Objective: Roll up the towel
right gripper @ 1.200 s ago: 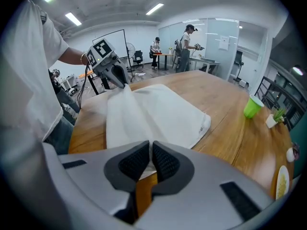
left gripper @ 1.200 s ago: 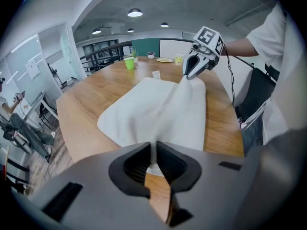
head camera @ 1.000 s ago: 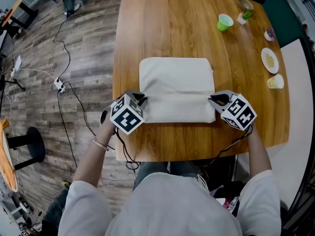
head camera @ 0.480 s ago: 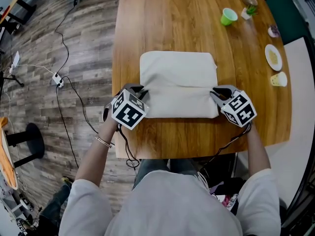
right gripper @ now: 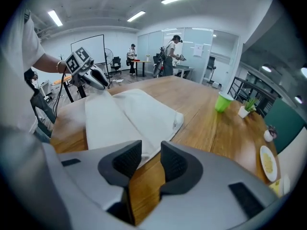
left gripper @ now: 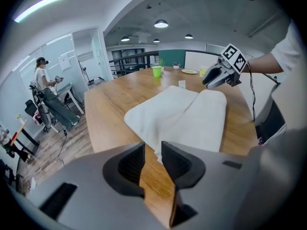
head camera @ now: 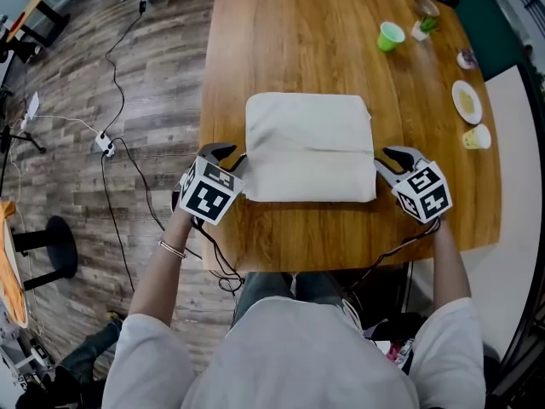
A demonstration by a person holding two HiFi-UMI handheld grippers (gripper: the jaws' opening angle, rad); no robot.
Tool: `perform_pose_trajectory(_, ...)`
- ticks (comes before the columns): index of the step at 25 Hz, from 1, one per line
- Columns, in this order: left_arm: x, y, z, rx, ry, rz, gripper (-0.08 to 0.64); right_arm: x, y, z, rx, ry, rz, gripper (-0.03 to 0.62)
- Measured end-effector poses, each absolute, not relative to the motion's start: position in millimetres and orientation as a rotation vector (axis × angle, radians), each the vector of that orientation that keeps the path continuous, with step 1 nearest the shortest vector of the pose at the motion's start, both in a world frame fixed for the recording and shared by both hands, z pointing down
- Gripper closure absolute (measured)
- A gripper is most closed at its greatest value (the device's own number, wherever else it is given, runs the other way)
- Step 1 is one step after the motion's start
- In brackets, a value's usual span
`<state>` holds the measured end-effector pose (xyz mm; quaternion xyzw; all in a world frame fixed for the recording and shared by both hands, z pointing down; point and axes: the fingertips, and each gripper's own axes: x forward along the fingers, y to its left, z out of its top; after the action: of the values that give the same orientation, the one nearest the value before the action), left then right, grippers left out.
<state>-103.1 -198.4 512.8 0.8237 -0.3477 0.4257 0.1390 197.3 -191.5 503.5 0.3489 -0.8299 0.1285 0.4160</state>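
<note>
Nearest to me, my left gripper (head camera: 228,154) sits at the towel's left end and my right gripper (head camera: 387,158) at its right end, both tipped down toward the table (head camera: 289,41). On each one the jaws have just been opening and now stand a little apart. Looking along either pair, I see only bare wood in the gap, with the cloth's edge just past the tips, so neither one is clamped on anything.

Between the two grippers lies the towel (head camera: 308,147), cream-coloured, flat on the wood close to the near edge of the table. Its near part is doubled over onto the rest, leaving a seam across the middle from side to side.

Farther out, well apart from the towel on the right side, I see a yellow cup (head camera: 477,138), then a plate (head camera: 467,103), then a green cup (head camera: 390,37) with a small plant pot (head camera: 423,25) just beside it. Off the table's left side, a cable (head camera: 119,156) trails across the plank floor (head camera: 68,100).
</note>
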Motion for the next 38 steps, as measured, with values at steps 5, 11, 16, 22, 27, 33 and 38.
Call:
perform_pose_trajectory(5,-110.8,-176.2,482.4,2.47,-1.043,1.252,0.447,196.8,-160.6,483.6,0.816,-2.122,0.289,0.441)
perform_pose_trajectory(11,-69.9,-96.5,491.6,2.672,-0.588,1.474,0.388,161.3,-101.1,491.1,0.504,-2.153,0.111,0.433)
perform_pose_trajectory(16,-63.2,-79.4,519.8,2.71,-0.499,1.669,0.377,147.0,-76.4,508.6,0.353,-2.095,0.014,0.431)
perform_pose_trajectory(22,-60.8,-90.8,546.7,2.69,-0.474,1.776,0.385,156.2,-78.1,534.6,0.289,-2.019,-0.051,0.407)
perform_pose_trajectory(27,-65.0,-102.7,554.2,2.67,-0.517,1.79,0.411,163.1,-84.9,545.9,0.292,-1.995,-0.093,0.415)
perform_pose_trajectory(33,-64.1,-110.0,557.9,2.66,-0.568,1.771,0.479,164.8,-94.6,551.0,0.352,-1.993,-0.118,0.528)
perform_pose_trajectory(38,-65.3,-93.6,552.1,2.617,-0.577,1.65,0.525,165.5,-80.4,543.2,0.364,-2.032,0.01,0.561)
